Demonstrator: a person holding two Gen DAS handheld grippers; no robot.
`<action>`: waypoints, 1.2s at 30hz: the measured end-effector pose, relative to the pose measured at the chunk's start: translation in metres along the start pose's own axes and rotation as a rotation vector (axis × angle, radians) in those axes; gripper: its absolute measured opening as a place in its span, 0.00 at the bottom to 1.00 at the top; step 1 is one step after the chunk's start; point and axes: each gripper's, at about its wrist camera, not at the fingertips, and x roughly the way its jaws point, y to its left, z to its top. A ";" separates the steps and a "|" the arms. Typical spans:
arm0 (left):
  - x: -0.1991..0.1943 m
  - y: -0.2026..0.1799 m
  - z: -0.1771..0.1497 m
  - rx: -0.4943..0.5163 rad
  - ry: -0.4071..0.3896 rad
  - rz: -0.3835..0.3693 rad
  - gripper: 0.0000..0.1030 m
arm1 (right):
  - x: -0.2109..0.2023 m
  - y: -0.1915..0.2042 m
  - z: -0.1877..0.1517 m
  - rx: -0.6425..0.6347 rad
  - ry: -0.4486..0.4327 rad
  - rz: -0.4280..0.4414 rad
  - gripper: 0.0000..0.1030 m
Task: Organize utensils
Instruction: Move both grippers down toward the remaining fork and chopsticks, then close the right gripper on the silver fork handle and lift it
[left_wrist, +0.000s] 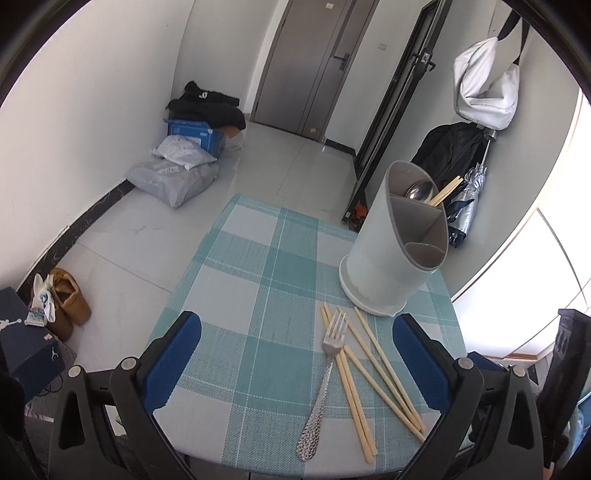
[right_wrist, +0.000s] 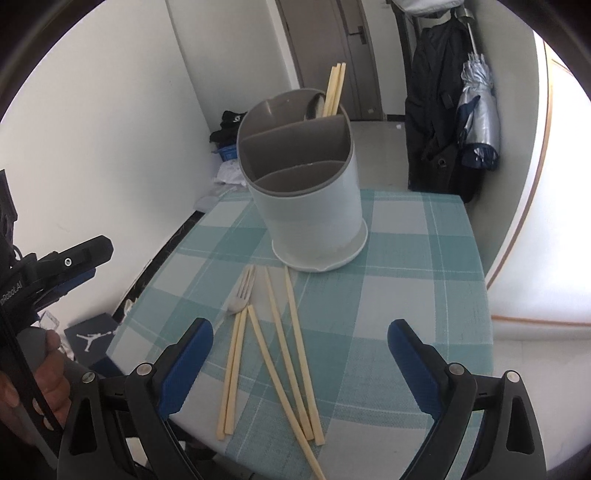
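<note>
The loose chopsticks were found lying flat on the checked worktop, fanned and partly crossed, with the fork laid among them, its tines toward the utensil holder. The holder stood upright just beyond the loose pieces, near the worktop's far right corner as viewed from the left wrist. Its rear compartment was seen to contain a spoon and a few standing chopsticks; the middle and front compartments appeared empty. It is judged that the rear compartment had been used first because it is tallest and props long items, and that the loose pieces were left close to the holder for a short carry.

The left tongs were held low over the near edge of the worktop, spread wide, nothing gripped, the fork and chopsticks lying between the blue pads. The right tongs were likewise held wide apart and empty, poised above the chopsticks and angled toward the holder. A hand on the left handle was visible at the frame's edge.
</note>
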 end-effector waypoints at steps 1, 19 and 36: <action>0.002 0.002 0.000 -0.007 0.008 0.001 0.99 | 0.006 0.001 0.001 -0.001 0.015 0.001 0.93; 0.007 0.048 0.016 -0.160 0.046 -0.007 0.99 | 0.101 0.047 0.029 -0.064 0.197 0.075 0.61; 0.005 0.054 0.023 -0.174 0.028 -0.013 0.99 | 0.117 0.055 0.043 -0.061 0.203 0.099 0.04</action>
